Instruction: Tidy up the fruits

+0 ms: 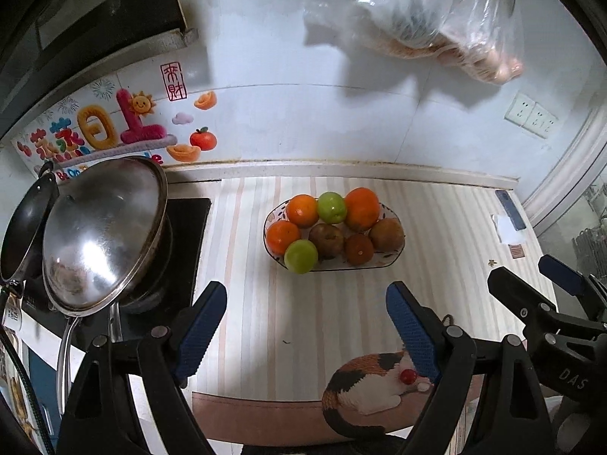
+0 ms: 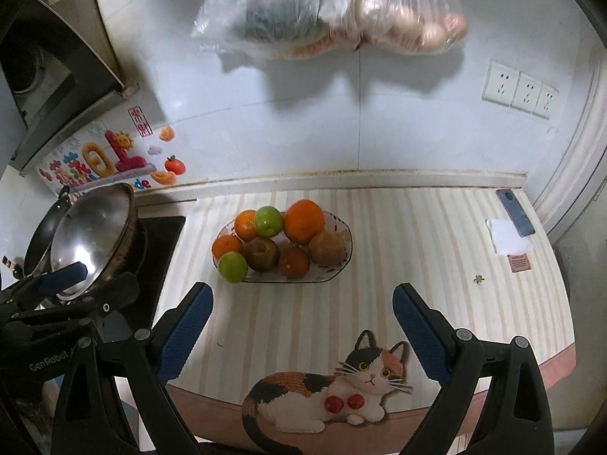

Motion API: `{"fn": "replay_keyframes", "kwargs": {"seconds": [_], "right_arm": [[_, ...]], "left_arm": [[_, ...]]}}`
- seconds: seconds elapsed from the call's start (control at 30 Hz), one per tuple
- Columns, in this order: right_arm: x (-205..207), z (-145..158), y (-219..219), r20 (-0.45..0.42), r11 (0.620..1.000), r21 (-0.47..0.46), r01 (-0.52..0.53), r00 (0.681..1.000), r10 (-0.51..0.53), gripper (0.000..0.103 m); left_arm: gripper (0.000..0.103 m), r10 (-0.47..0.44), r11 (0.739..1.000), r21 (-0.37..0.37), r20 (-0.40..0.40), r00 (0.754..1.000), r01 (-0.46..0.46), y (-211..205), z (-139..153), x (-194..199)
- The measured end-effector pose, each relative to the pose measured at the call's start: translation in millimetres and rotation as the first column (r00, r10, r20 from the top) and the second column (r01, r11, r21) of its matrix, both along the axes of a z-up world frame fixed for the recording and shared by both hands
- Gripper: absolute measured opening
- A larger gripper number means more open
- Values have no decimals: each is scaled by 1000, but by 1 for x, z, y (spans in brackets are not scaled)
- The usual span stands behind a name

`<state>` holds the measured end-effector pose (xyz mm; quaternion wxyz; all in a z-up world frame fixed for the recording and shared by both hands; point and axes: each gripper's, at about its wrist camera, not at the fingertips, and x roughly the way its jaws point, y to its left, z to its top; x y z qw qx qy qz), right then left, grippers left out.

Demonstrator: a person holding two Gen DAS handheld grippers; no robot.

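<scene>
A patterned oval plate [image 1: 390, 261] [image 2: 343, 261] on the striped counter holds several fruits: oranges [image 1: 362, 208] [image 2: 304, 221], two green apples [image 1: 301, 256] [image 2: 232, 267] and brownish fruits [image 1: 326, 240] [image 2: 327, 248]. My left gripper [image 1: 305, 297] hangs open above the counter, well short of the plate, with nothing between its blue pads. My right gripper [image 2: 301, 299] is also open and empty, at the same distance from the plate. Each gripper shows at the edge of the other's view: the right one [image 1: 531, 276] beside the left, and the left one [image 2: 102, 280] beside the right.
A steel wok lid [image 1: 102, 235] [image 2: 95, 235] and a dark pan [image 1: 26, 227] stand on the hob at the left. A phone [image 1: 510, 209] [image 2: 515, 213] and paper lie at the far right. Plastic bags [image 1: 436, 11] [image 2: 330, 7] hang on the wall. A cat picture [image 2: 330, 394] marks the mat's near edge.
</scene>
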<state>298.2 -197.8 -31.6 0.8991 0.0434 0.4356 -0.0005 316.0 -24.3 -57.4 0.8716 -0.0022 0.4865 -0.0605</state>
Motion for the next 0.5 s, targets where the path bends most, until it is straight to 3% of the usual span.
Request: {"fn": "replay_keyframes", "kwargs": {"seconds": [0.17,0.47,0.5], "right_arm": [[-11,7,-2,17,1000,11,13,1000,-13,98],[-17,-9,-20,-26,994,97,39,999,-37,98],[-16,-13,-24,-36,994,103,43,999,-40,98]], "left_arm": [[86,-2,1000,2,13,1000,2,-2,3,-11],[86,-7,1000,-15,-12,1000,7,-10,-6,-12],[94,-11,1000,-14,-19,1000,10,-12,-8,-11]]}}
